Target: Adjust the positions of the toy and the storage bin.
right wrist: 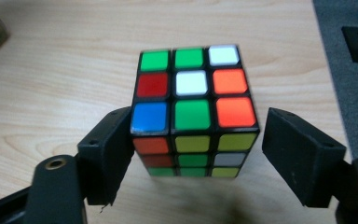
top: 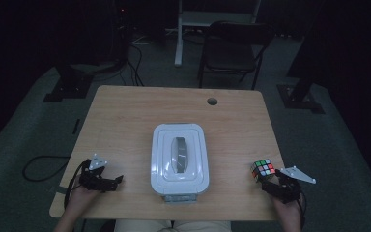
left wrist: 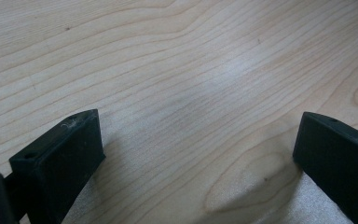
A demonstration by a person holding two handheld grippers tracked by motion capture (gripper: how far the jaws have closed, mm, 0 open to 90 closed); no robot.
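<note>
Rubik's cube (right wrist: 193, 114): sitting on the wooden table (top: 125, 121) between the two jaws of the right gripper (right wrist: 193, 154), its scrambled top face showing green, white, red, orange and blue squares.
Right gripper: standing partly open around the cube; its left-hand jaw in the right gripper view is lying against or just beside the cube's side, while the other jaw is standing clear with a gap of table showing, so nothing is being squeezed.
Cube from above: showing just ahead of the right gripper (top: 273, 182) near the table's right edge, by the person's right hand (top: 290, 212).
Left gripper (left wrist: 196, 154): hanging with its jaws wide apart over bare wood, holding nothing.
Left gripper from above: resting at the table's near left corner (top: 118, 180), well apart from the cube.
White lidded container (top: 179, 157): lying closed between the two grippers, nearer to neither, touching no jaw.
</note>
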